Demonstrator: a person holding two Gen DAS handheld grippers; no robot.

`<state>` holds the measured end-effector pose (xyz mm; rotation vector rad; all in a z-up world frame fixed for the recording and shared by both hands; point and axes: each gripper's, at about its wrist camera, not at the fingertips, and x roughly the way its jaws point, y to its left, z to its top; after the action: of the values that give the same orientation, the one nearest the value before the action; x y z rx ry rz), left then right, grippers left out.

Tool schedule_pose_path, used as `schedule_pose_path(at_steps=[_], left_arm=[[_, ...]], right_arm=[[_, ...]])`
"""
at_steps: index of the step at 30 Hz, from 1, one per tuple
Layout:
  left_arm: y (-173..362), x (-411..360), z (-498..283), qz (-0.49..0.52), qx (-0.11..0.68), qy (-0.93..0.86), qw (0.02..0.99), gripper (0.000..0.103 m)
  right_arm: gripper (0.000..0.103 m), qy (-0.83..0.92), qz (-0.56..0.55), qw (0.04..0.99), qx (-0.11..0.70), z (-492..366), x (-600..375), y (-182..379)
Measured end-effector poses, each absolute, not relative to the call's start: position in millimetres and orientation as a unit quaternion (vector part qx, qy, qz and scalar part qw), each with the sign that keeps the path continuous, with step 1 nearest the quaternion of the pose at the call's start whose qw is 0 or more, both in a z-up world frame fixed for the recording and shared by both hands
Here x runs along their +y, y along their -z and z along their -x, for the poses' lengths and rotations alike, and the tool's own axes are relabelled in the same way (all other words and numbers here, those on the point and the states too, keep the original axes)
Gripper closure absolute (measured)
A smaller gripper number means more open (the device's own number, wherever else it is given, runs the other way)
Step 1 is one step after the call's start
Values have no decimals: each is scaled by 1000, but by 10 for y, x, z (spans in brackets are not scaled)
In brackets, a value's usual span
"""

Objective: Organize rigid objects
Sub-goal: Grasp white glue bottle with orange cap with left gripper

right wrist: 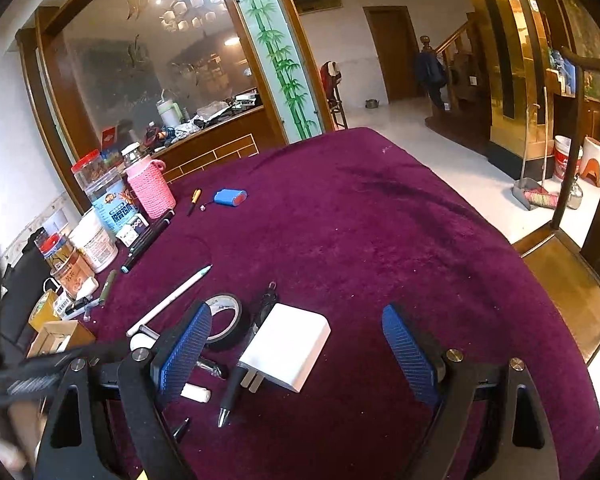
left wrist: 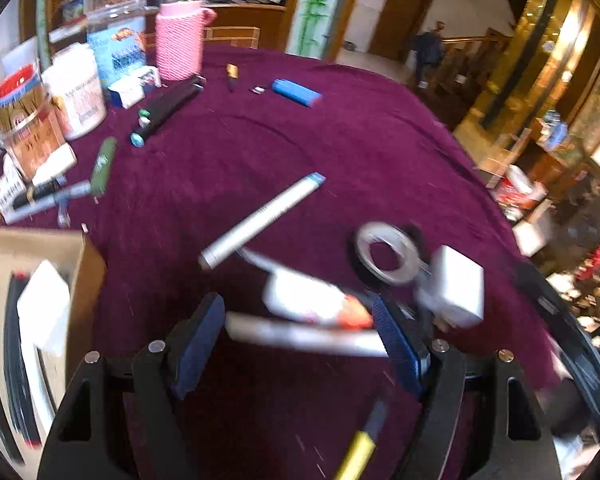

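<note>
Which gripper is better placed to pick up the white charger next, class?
Right. The right gripper is open with the white charger lying between its fingers; the left gripper faces a white tube instead.

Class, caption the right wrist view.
Open right gripper above a white charger on the purple tablecloth.

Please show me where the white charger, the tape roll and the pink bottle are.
charger (right wrist: 288,350): right wrist view, middle of its white top face.
tape roll (right wrist: 236,322): right wrist view, black outer band.
pink bottle (right wrist: 150,190): right wrist view, knitted sleeve.
</note>
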<state>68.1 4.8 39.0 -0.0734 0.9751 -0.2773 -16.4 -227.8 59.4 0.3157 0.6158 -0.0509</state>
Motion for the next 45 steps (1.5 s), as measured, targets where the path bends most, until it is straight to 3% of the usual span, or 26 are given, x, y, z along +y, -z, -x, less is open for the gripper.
schedule_pose_path(at_steps=[8, 10, 12, 14, 19, 23, 27, 33, 40, 41, 44, 45], left_arm=[[-91, -221, -792, -21, 509, 172, 843, 28], [-74, -337, -625, -73, 498, 180, 845, 35], [-100, -344, -476, -80, 493, 199, 843, 54], [-106, -279, -378, -66, 511, 211, 831, 57], [-140, -135, -9, -87, 527, 236, 812, 57], [-179, -29, 9, -45, 535, 245, 807, 57], [-244, 75, -253, 17, 516, 209, 830, 41], [-129, 199, -607, 84, 521, 151, 836, 41], [-124, 75, -784, 39, 505, 113, 855, 41], [-125, 47, -790, 29, 504, 110, 856, 43], [-132, 31, -765, 4, 497, 107, 861, 74], [-132, 63, -764, 7, 496, 114, 861, 77]], right_arm=[[13, 25, -150, 934, 324, 93, -2245, -528], [13, 27, -148, 933, 326, 92, -2243, -517], [13, 28, -148, 932, 330, 84, -2245, -504], [13, 29, -149, 930, 334, 78, -2249, -488], [13, 27, -154, 926, 344, 73, -2270, -451], [13, 27, -155, 926, 344, 76, -2274, -453], [13, 30, -157, 925, 344, 76, -2280, -450], [13, 27, -160, 923, 349, 51, -2278, -438], [13, 25, -158, 922, 353, 42, -2267, -429], [13, 25, -158, 921, 354, 40, -2266, -425], [13, 29, -157, 920, 357, 28, -2268, -407], [13, 30, -157, 920, 359, 25, -2268, -402]])
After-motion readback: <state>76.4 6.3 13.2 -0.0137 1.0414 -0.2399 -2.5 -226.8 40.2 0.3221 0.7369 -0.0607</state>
